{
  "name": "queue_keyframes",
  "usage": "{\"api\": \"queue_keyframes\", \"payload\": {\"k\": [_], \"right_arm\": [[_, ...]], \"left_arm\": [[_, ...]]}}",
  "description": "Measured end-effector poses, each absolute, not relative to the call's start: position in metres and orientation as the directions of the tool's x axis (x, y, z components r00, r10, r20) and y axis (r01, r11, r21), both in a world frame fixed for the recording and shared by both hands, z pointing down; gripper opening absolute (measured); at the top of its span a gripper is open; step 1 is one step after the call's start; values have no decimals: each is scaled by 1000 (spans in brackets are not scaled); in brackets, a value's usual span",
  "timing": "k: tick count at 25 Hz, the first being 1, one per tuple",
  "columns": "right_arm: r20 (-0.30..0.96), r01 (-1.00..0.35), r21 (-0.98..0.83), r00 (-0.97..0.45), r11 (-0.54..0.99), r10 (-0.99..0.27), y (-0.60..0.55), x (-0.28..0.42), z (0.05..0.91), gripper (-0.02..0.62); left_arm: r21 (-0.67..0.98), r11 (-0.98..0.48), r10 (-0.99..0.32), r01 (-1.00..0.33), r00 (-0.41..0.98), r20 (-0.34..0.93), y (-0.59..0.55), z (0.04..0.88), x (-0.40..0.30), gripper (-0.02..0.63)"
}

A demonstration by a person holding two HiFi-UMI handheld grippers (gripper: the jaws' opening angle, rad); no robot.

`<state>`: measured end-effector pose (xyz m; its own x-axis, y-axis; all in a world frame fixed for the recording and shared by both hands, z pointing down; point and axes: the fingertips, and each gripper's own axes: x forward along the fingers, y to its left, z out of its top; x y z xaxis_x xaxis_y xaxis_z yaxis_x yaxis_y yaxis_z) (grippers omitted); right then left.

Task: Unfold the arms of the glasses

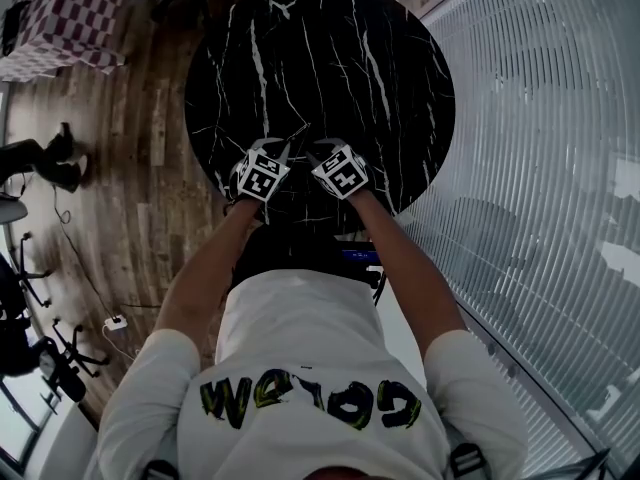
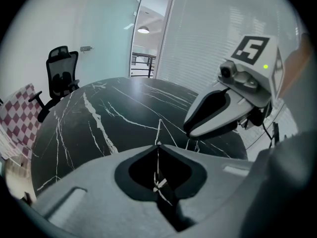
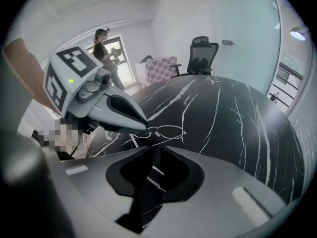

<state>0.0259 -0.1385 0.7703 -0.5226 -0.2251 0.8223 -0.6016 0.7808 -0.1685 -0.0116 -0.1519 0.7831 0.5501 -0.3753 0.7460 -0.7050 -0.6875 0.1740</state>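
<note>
The thin wire-frame glasses [image 3: 167,131] hang just above the black marble table [image 1: 330,58], near its front edge. My left gripper [image 3: 144,127] is shut on them at one end of the frame. In the left gripper view only a thin wire of the glasses [image 2: 158,133] rises from the closed tips of the left gripper [image 2: 158,146]. My right gripper [image 3: 154,147] is open with a narrow gap and nothing between its fingers; the glasses lie just beyond its tips. In the head view the left gripper [image 1: 289,149] and the right gripper [image 1: 313,149] nearly meet.
The round table's front edge [image 1: 300,223] is right under my hands. A black office chair [image 3: 202,53] and a checked cloth [image 1: 70,13] stand beyond the table. A glass wall with blinds [image 1: 540,118] runs along the right. A person [image 3: 104,46] stands far back.
</note>
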Motion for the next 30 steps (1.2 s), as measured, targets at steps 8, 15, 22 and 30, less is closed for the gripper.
{"api": "queue_keyframes", "payload": {"k": [8,15,22,30], "right_arm": [[804,-697,-382,-575,606,-155,-150,15,782,87],[796,-747,-495,-595,445,-113,-148,7,793,117],[815,-748,-492,-576,446,-67,-144,7,798,104],[832,-743,-472,-553,474,-39,-139,23,796,58]], "left_arm": [[182,-676,-381,-714,550,743,-153,781,-11,8],[194,-666,-379,-720,550,744,-153,780,-10,8],[197,-671,-375,-715,556,742,-154,781,-10,8],[183,-675,-374,-715,545,751,-157,782,-16,8]]}}
